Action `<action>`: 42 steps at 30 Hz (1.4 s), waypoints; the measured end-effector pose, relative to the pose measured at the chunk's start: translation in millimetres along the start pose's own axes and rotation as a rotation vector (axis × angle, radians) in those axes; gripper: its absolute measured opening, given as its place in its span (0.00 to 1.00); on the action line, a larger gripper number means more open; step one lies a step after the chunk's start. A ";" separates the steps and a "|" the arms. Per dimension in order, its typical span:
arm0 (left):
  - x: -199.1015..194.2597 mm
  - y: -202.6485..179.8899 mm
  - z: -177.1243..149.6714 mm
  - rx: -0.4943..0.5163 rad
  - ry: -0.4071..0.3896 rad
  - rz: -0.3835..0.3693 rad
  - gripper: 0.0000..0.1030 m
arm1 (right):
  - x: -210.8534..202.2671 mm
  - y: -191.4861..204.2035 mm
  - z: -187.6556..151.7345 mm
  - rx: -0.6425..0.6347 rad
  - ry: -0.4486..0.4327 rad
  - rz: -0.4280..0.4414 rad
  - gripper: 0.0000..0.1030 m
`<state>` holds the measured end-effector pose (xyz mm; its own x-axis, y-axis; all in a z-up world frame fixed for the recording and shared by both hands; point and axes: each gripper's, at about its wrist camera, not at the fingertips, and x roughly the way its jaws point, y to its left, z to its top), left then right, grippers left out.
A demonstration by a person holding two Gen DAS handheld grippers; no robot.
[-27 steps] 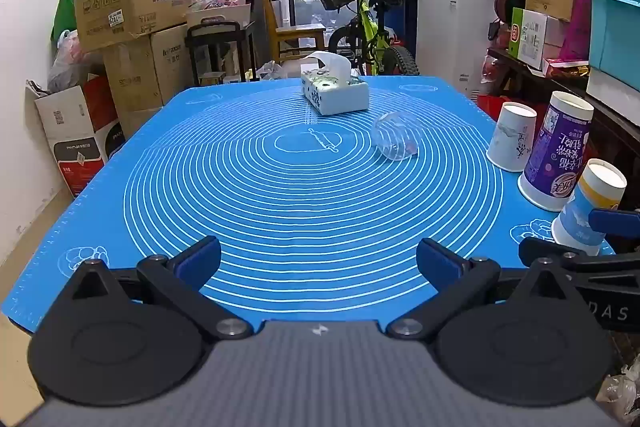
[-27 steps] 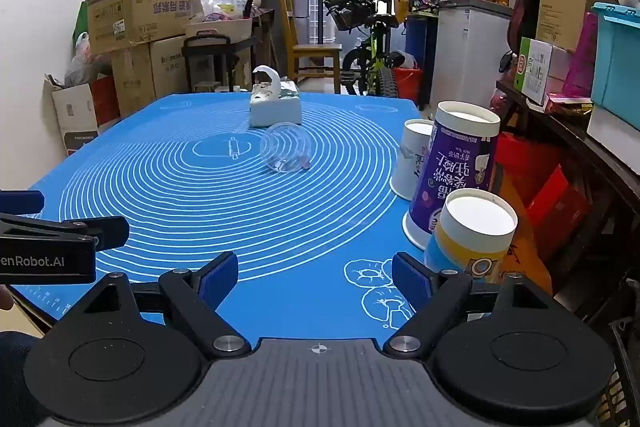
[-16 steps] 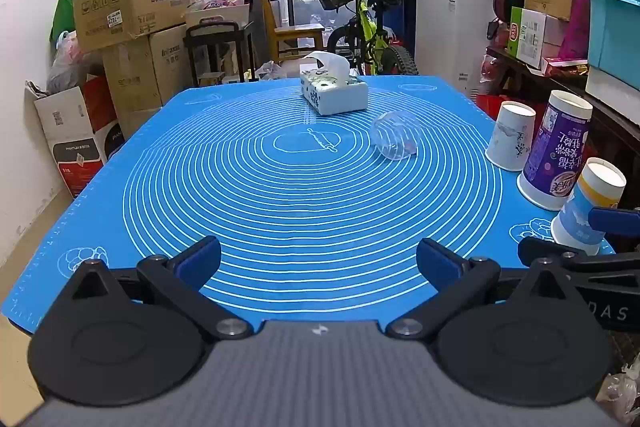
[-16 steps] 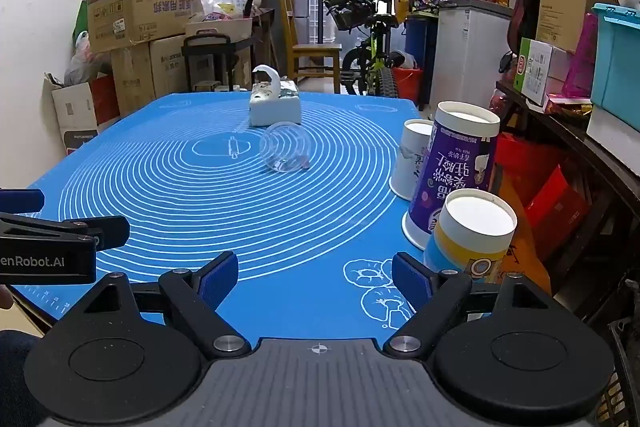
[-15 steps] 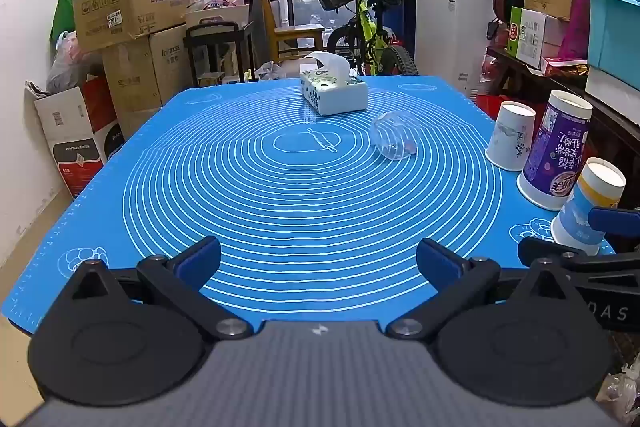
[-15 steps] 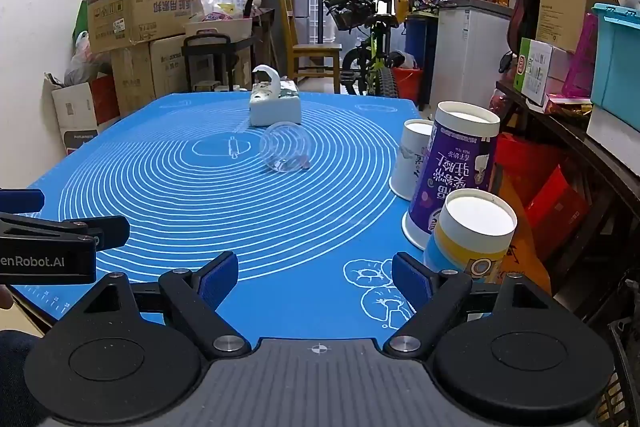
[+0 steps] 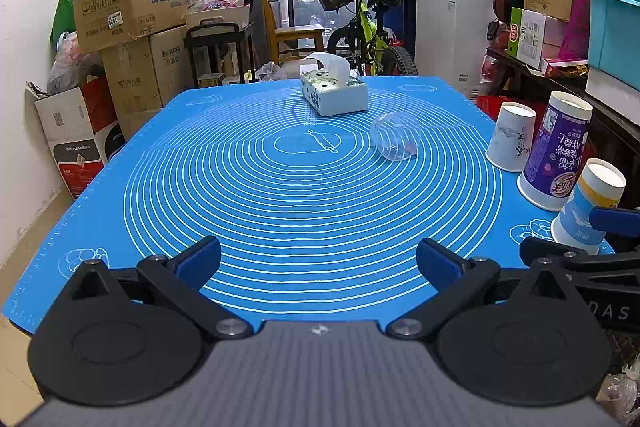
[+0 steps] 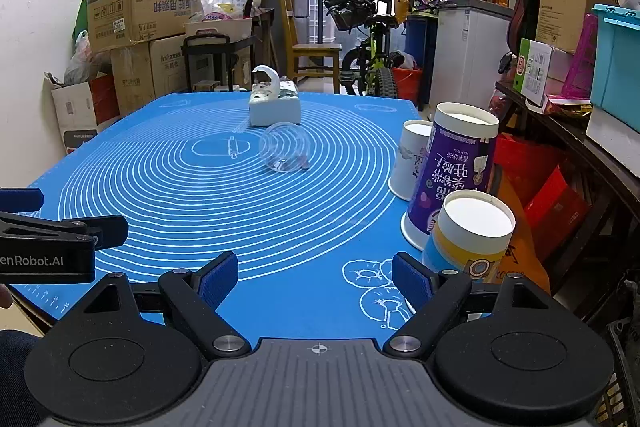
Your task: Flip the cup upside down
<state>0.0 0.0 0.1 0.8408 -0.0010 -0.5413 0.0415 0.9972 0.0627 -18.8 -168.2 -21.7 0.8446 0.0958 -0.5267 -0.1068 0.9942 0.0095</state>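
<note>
A clear plastic cup [image 7: 395, 141] lies on its side on the blue mat [image 7: 280, 203], right of the mat's middle; in the right wrist view the cup [image 8: 285, 152] shows its open mouth toward me. My left gripper [image 7: 318, 259] is open and empty, low over the mat's near edge, far from the cup. My right gripper [image 8: 315, 277] is open and empty near the mat's front right corner. The left gripper's side [image 8: 60, 231] shows at the left of the right wrist view.
Three upright paper cups stand along the mat's right edge: white [image 8: 412, 157], tall purple [image 8: 452, 179], yellow-banded [image 8: 468, 239]. A tissue box [image 7: 334, 93] sits at the far side. Cardboard boxes [image 7: 128, 7], a bicycle [image 7: 360, 27] and shelves surround the table.
</note>
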 end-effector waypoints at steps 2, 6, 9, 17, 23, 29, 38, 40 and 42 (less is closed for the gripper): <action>0.2 0.0 -0.1 0.000 -0.001 -0.001 0.99 | 0.0 0.0 0.0 0.000 0.000 0.000 0.84; -2.5 -1.0 0.7 0.000 -0.002 0.000 0.99 | 0.5 0.3 -0.3 -0.001 0.000 0.000 0.84; -2.5 -0.9 0.7 0.001 -0.002 -0.001 0.99 | 0.3 0.3 -0.5 0.000 0.000 0.001 0.84; -2.3 -0.7 4.0 0.000 -0.003 0.001 0.99 | 1.6 0.1 -1.2 -0.002 0.000 0.000 0.84; -1.8 1.2 2.7 0.000 -0.004 0.001 0.99 | 0.9 -1.5 -1.6 0.001 0.002 0.000 0.84; -3.1 2.0 1.6 -0.001 -0.003 0.001 0.99 | -0.8 1.5 1.2 0.001 0.000 -0.001 0.84; -3.1 1.5 1.5 0.000 -0.004 0.003 0.99 | -0.6 1.0 1.0 0.000 0.000 -0.001 0.84; -3.4 2.0 1.8 0.001 -0.005 0.003 0.99 | -0.7 1.2 0.9 0.000 0.000 -0.002 0.84; -3.6 5.3 3.9 0.001 -0.006 0.003 0.99 | -0.5 0.8 1.0 0.000 0.000 -0.002 0.84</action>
<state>-0.7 4.9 5.7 0.8439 0.0017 -0.5365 0.0394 0.9971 0.0651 -18.8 -167.5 -20.5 0.8449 0.0939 -0.5267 -0.1052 0.9944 0.0085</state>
